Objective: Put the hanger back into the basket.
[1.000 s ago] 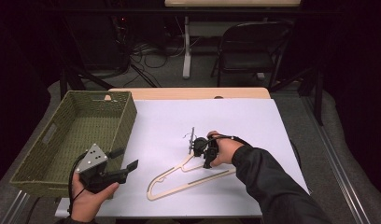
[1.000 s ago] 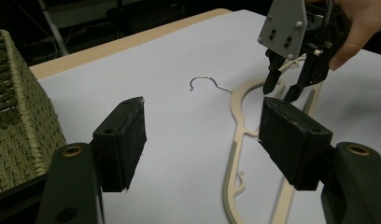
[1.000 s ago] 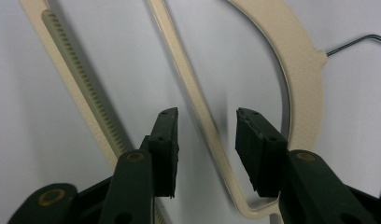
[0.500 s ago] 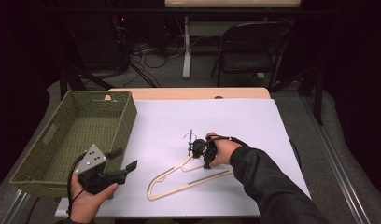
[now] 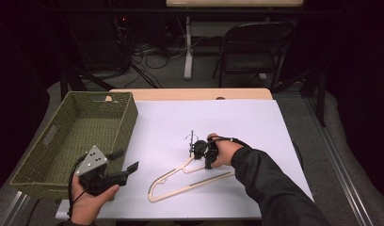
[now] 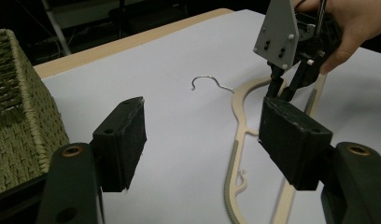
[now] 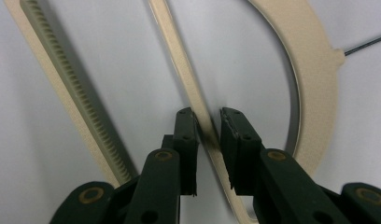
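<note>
At frame centre, the light, stiff hanger is straddled at its thin bar by the nearly closed, just-narrowing right tongs, not visibly pinching; the left tongs are held wide open, empty.

Left gripper: fingers wide apart, nothing between. Beyond: cream hanger flat on white counter; right gripper tips at hanger's shoulder. Woven basket at left edge.

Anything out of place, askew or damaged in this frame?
Nothing stands out. The hanger lies flat and whole on the white sheet; the right claw has just been closing around its thin bar. The basket sits square at the table's left, and the left claw is open.
</note>
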